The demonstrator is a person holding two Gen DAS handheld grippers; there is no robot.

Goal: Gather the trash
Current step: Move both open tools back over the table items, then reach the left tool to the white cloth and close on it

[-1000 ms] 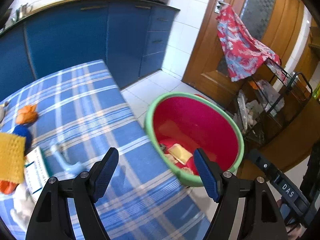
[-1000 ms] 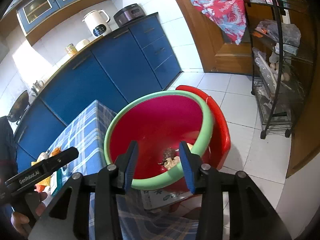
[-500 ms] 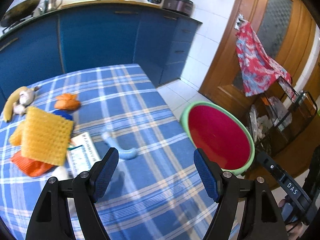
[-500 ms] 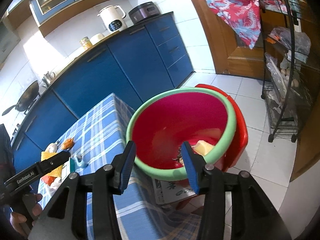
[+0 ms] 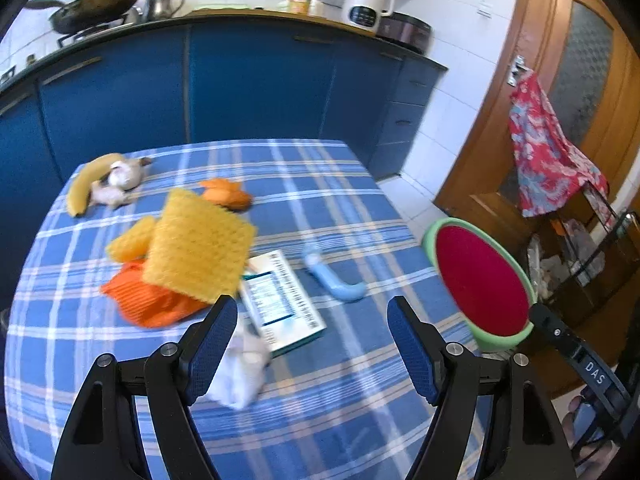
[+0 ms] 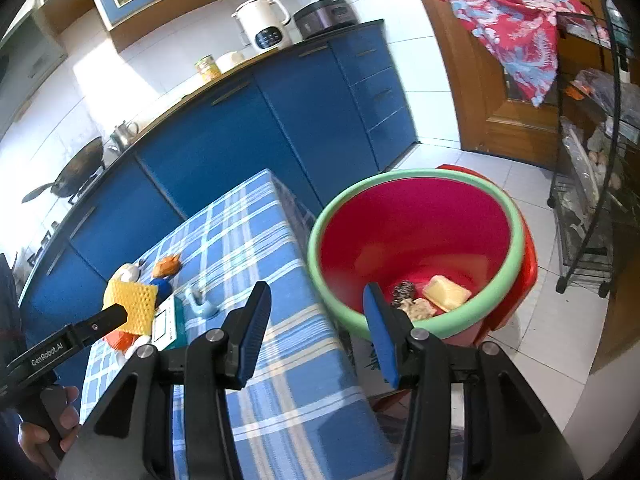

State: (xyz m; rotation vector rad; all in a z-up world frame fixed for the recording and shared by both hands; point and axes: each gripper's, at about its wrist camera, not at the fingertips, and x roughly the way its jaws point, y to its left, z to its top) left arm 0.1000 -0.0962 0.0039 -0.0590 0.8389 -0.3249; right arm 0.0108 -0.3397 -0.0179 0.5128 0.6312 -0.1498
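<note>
Two grippers, both empty: the left gripper (image 5: pixel 310 344) has its jaws spread wide over the checked blue tablecloth (image 5: pixel 340 412), nothing between them; the right gripper (image 6: pixel 314 332) has its jaws partly apart, nothing held, aimed past the table edge toward the tub. Right under the left gripper's left finger lies a crumpled white tissue (image 5: pixel 240 376), blurred, touching the corner of a flat white-and-teal carton (image 5: pixel 280 300). Just beyond, an orange net (image 5: pixel 148 304) with a yellow foam sheet (image 5: pixel 198 246) lying on it, a smaller yellow piece (image 5: pixel 130 244) at its left side. A pale blue curved plastic piece (image 5: pixel 334 280) lies just right of the carton. Farther back an orange peel (image 5: pixel 226 194), then a banana (image 5: pixel 86 184) with whitish scraps (image 5: pixel 120 184) against it near the far left edge. Off the table's right side stands a red tub with a green rim (image 6: pixel 516 240), holding a yellow block (image 6: pixel 446 292) and some brown bits (image 6: pixel 412 300). Behind everything blue cabinets (image 5: pixel 248 84), a white kettle (image 5: pixel 366 4) and a wok (image 5: pixel 94 6) on the counter, a red patterned cloth (image 5: pixel 548 160) hanging on the wooden door (image 5: pixel 496 128). In the right wrist view a hand (image 6: pixel 52 424) grips the left gripper's handle.
</note>
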